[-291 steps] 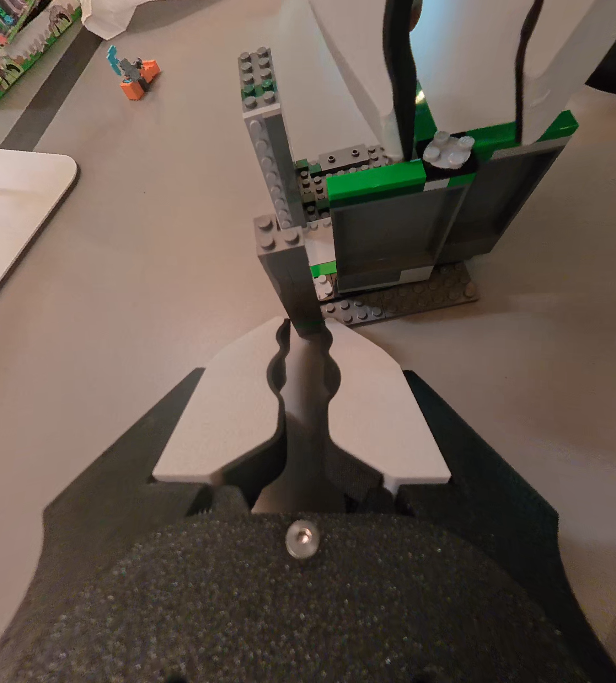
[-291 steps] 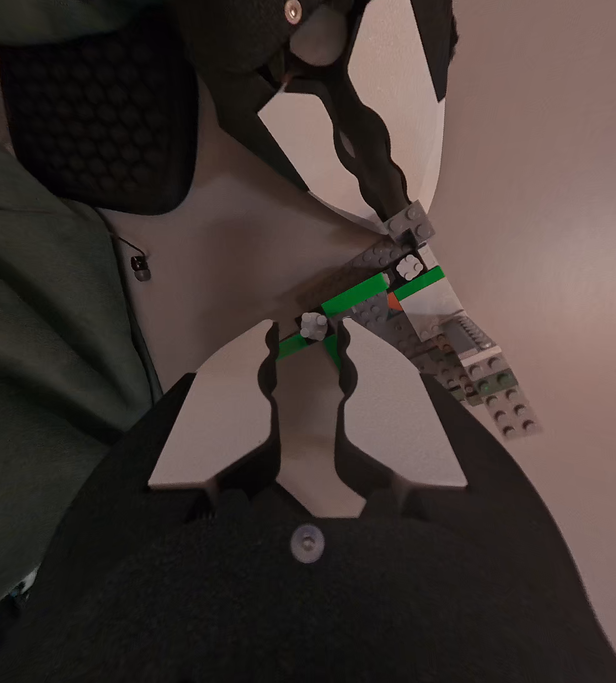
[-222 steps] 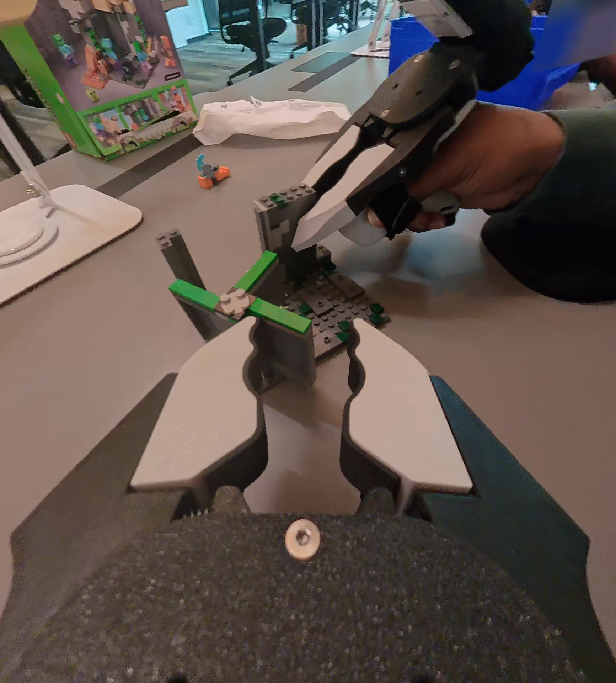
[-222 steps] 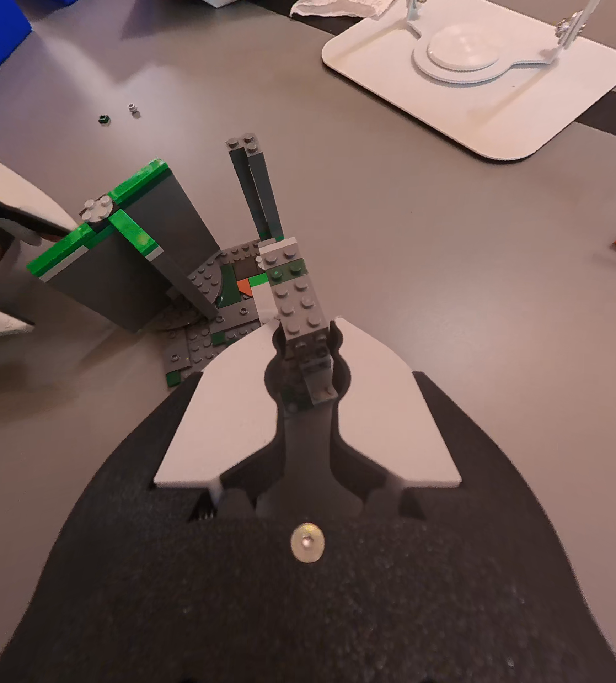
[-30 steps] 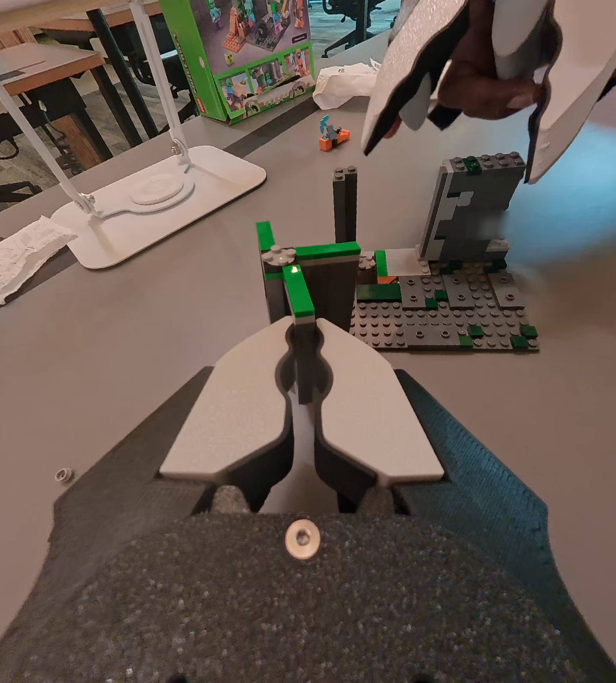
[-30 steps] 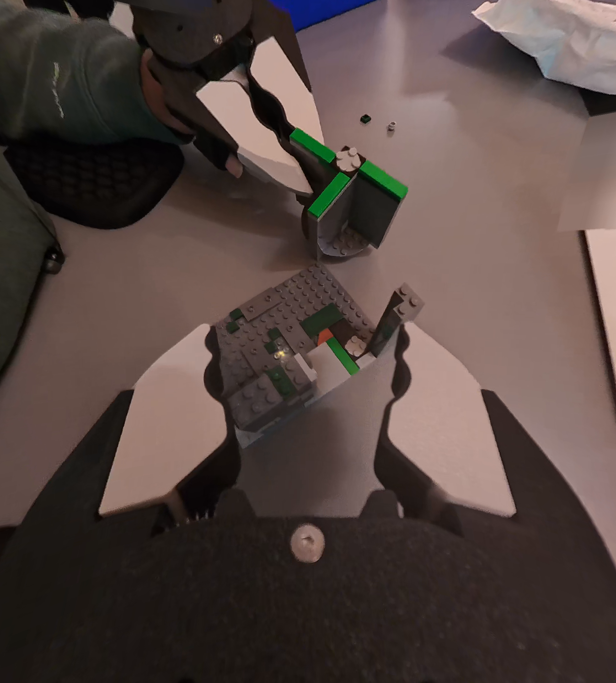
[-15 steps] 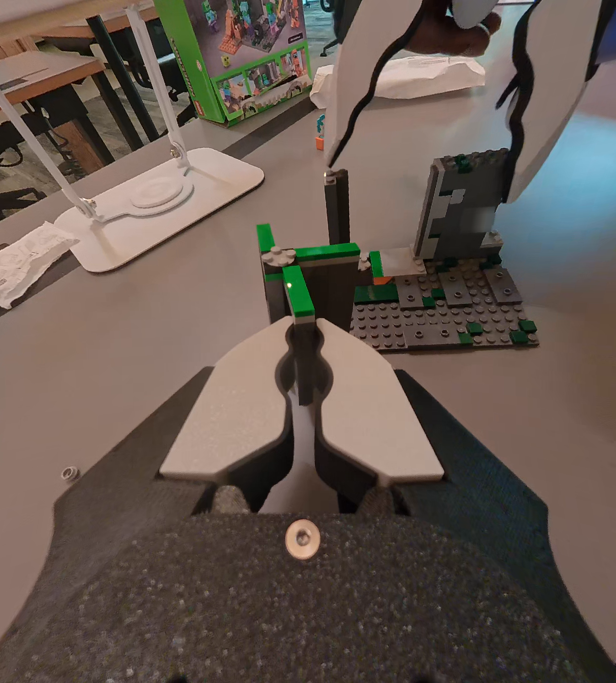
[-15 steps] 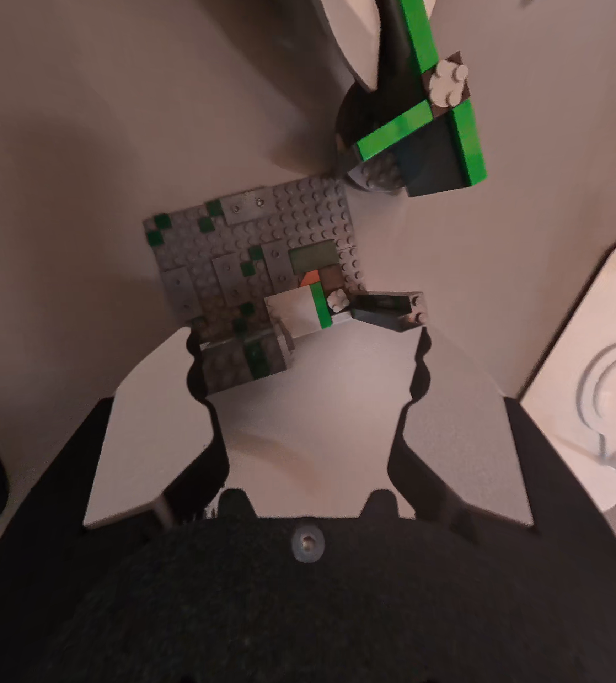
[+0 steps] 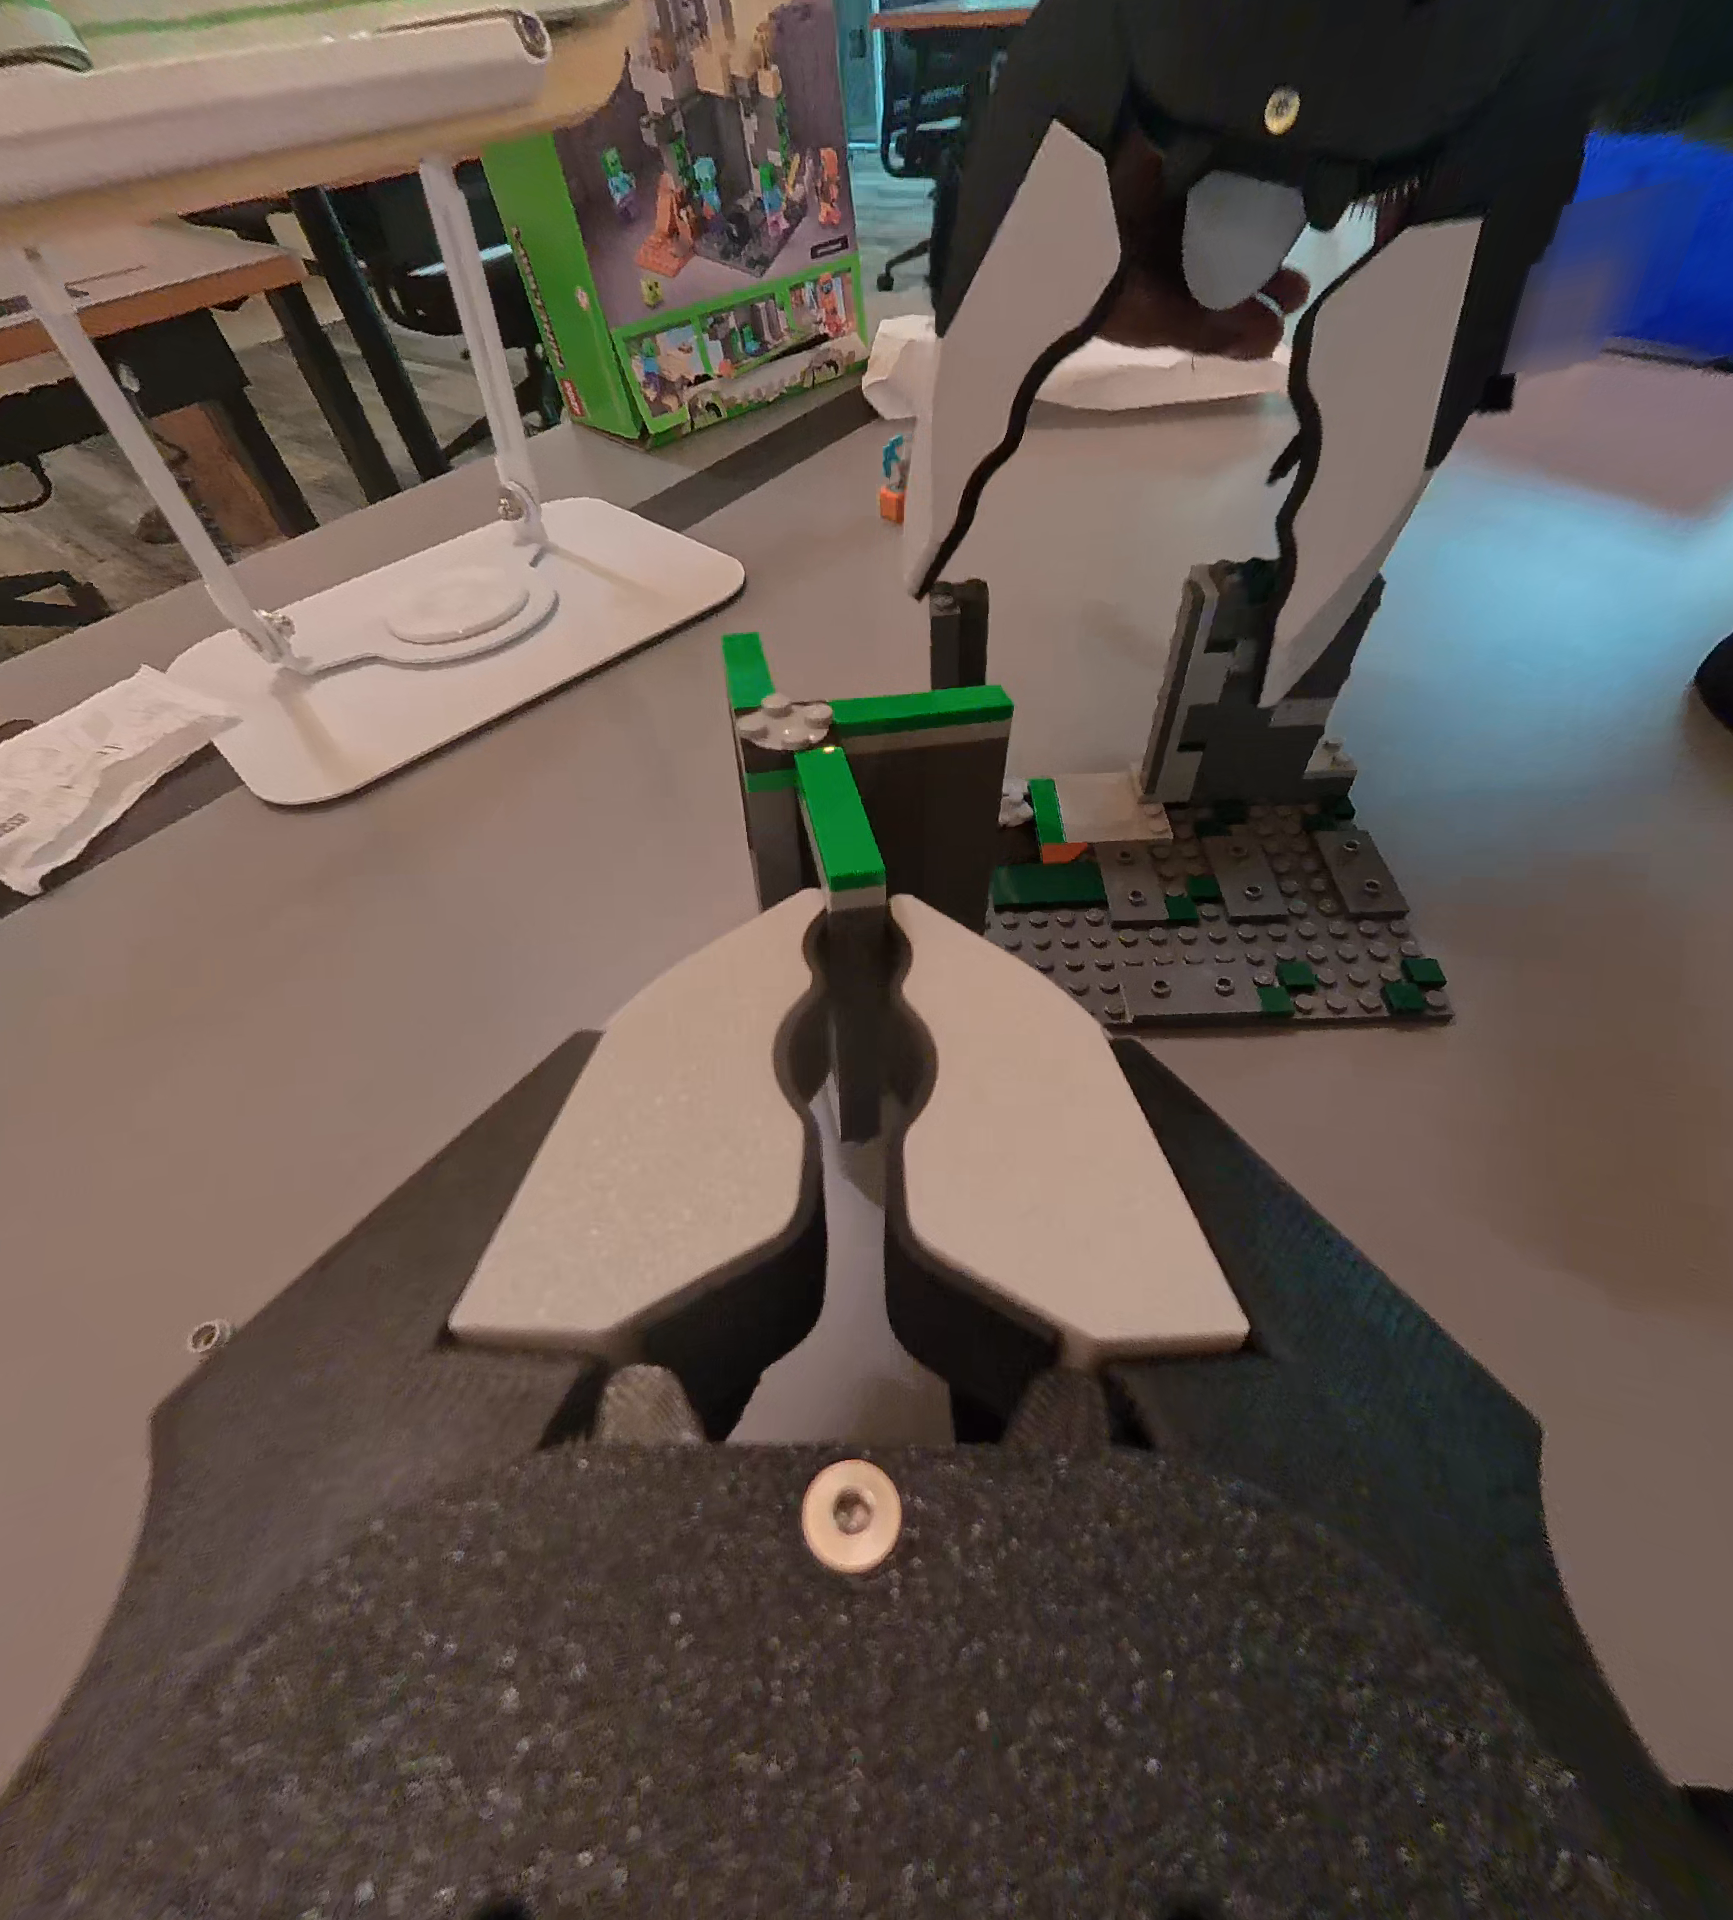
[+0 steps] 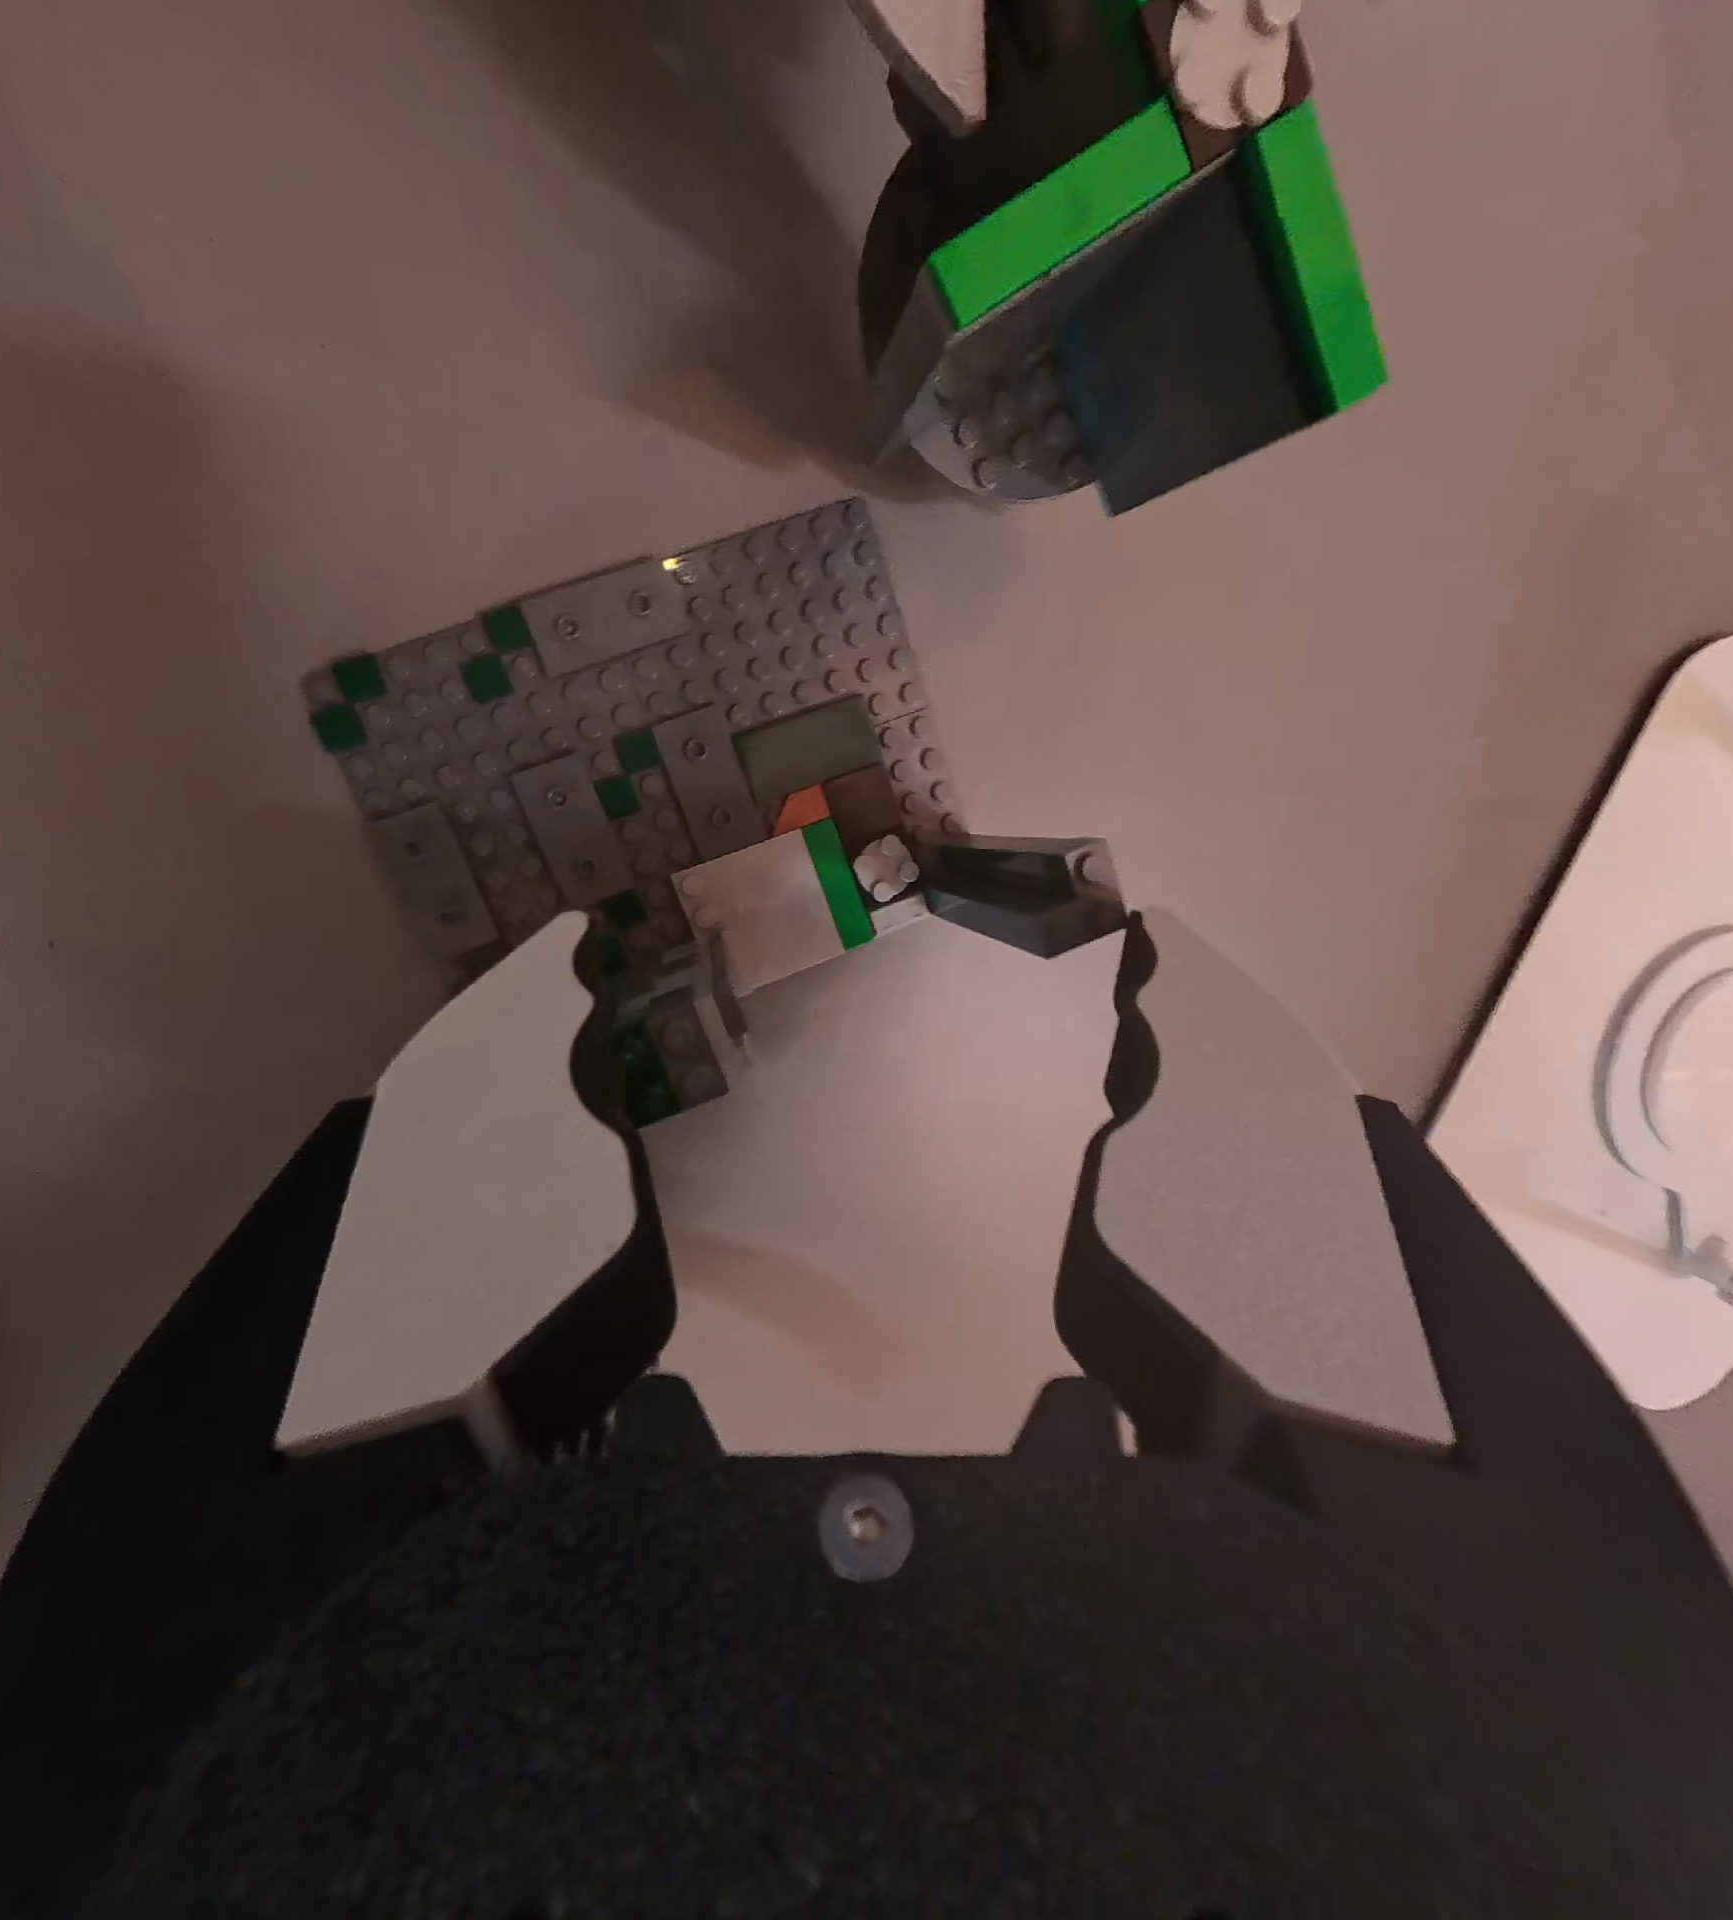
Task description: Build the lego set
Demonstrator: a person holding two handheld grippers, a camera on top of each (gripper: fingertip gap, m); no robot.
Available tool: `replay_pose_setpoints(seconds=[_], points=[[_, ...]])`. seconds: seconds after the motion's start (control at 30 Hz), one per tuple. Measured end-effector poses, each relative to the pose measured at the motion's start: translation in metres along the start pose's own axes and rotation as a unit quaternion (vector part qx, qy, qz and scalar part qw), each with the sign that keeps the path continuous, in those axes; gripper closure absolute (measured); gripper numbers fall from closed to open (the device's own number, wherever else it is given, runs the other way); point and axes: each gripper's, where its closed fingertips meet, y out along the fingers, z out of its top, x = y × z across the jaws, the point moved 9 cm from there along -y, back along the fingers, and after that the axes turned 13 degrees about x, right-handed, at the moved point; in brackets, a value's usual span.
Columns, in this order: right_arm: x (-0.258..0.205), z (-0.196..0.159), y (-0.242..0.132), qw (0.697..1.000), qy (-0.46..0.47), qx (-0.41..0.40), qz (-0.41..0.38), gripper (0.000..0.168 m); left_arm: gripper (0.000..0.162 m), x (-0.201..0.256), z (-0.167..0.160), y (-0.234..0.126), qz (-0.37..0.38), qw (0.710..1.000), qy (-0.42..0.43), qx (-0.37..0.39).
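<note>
My left gripper is shut on the near edge of a dark grey wall section with green tiles on top, standing on the table left of the grey studded baseplate. The baseplate carries a thin grey pillar and a grey stepped tower. My right gripper is open and empty, pointing down over the baseplate. One finger is by the pillar, the other by the tower. The wall section lies beyond it. It shows from the left wrist view as the right gripper.
A white lamp base stands left of the build, also in the right wrist view. A green set box, a white bag and a small orange figure lie behind. A paper sheet lies far left, a loose stud near. There is about 12 cm between the tips of the two grippers.
My right gripper has swung over the baseplate and come down, open, until its fingers straddle the pillar and tower. My left gripper has kept its hold on the wall section, barely moving.
</note>
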Motion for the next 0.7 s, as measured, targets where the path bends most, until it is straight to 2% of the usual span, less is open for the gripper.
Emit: replay_pose_setpoints(seconds=[0.2, 0.43, 0.7], points=[[-0.004, -0.001, -0.002, 0.998, 0.041, 0.039, -0.025, 0.084, 0.157, 0.002, 0.001, -0.002, -0.046, 0.998, -0.015, 0.026], [-0.004, -0.013, -0.030, 0.979, 0.114, 0.158, -0.056, 0.083, 0.157, 0.010, 0.005, 0.005, -0.133, 0.988, -0.030, 0.069], [-0.022, -0.036, -0.042, 0.949, 0.154, 0.257, -0.099, 0.086, 0.157, 0.000, -0.002, 0.036, -0.203, 0.978, -0.022, 0.037]])
